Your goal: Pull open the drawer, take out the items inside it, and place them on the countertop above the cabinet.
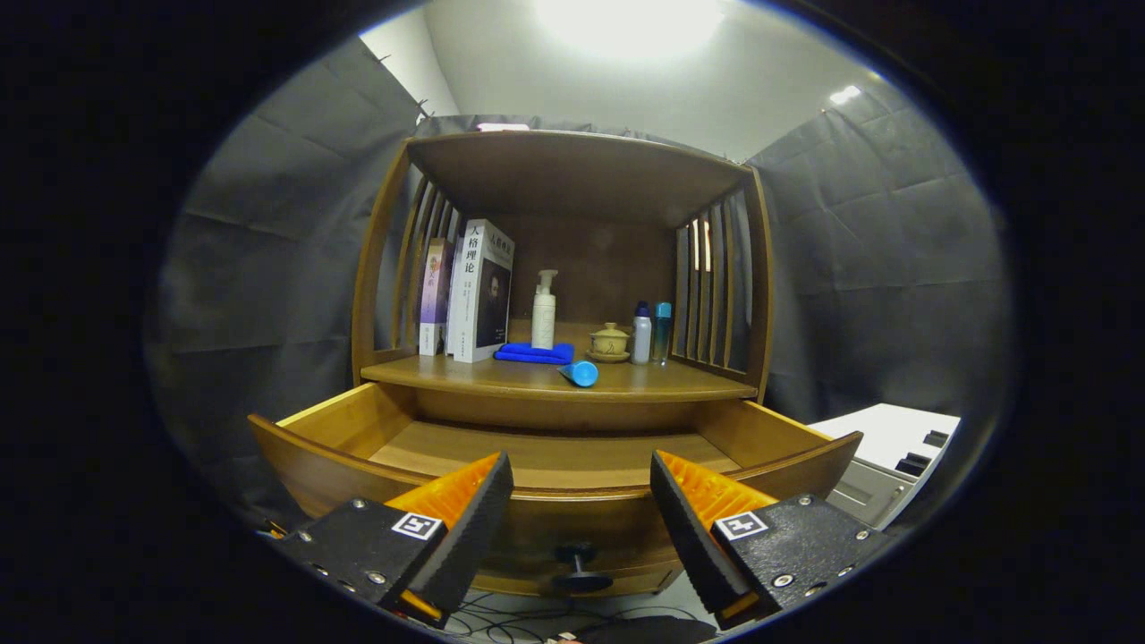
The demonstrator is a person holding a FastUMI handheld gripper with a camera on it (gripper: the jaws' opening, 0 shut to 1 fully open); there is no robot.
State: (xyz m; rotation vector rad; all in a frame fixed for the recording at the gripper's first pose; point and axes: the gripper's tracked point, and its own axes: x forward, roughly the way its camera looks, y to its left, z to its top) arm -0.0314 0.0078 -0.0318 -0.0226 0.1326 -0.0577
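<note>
The wooden drawer (340,470) of the cabinet stands pulled out toward me, and the part of its floor that I see is bare wood. Its dark knob (580,568) sits on the curved front, low between my fingers. My gripper (581,501) is open, fingers spread wide in front of the drawer's front panel, holding nothing. On the countertop (501,376) above the drawer lies a small blue cylinder (581,373) on its side near the front edge.
Further back on the countertop stand two books (479,291), a white pump bottle (543,311) on a folded blue cloth (535,354), a small lidded cup (609,343) and two small bottles (650,333). A white appliance (894,452) sits to the right. Cables lie on the floor below.
</note>
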